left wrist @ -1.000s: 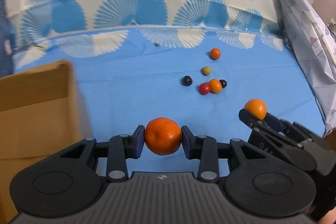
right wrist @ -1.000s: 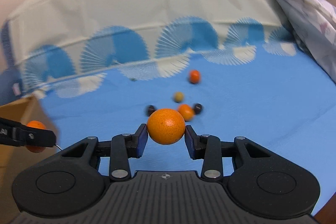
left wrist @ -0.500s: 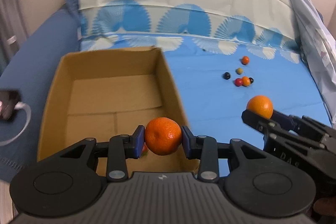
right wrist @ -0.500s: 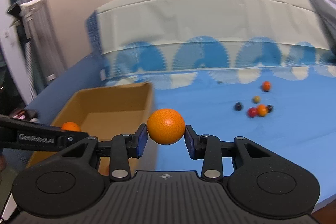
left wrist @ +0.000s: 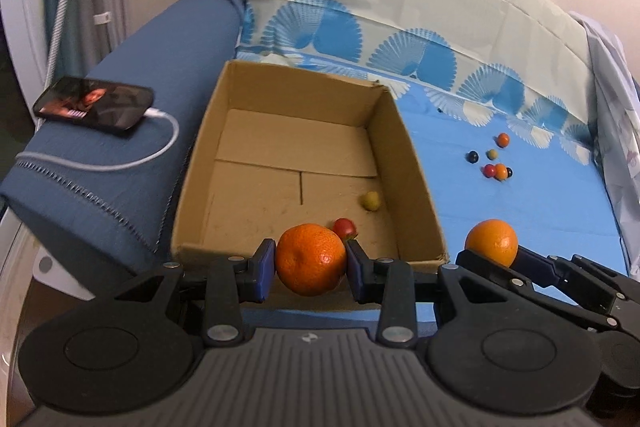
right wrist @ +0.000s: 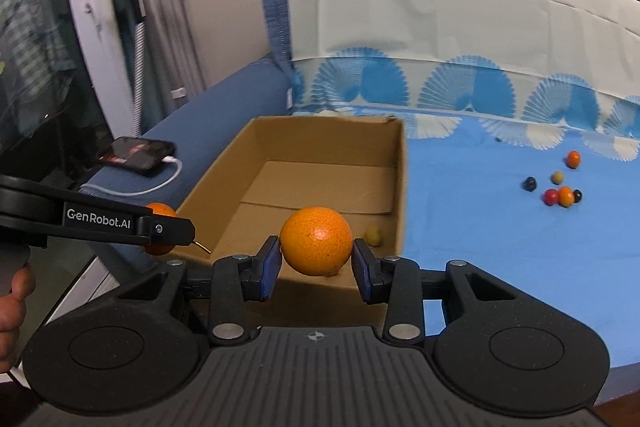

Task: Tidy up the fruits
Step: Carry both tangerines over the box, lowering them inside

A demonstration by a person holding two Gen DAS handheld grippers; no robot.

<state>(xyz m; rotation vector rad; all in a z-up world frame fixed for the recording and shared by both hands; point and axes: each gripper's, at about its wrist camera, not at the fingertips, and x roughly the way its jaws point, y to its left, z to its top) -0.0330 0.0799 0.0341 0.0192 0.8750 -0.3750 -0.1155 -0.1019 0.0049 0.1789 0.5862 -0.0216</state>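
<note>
You hold one fruit in each tool. Your left gripper is clenched on a dimpled mandarin poised at the near wall of the cardboard box; your right gripper grips a smooth orange, also near that wall but toward the box's right corner. Inside the box lie a red fruit and a yellow-green fruit. Several small fruits remain on the blue sheet, well apart from the box. Step in hand: carrying to the box. Next, you likely advance each fruit over the open floor, lower it, then release.
</note>
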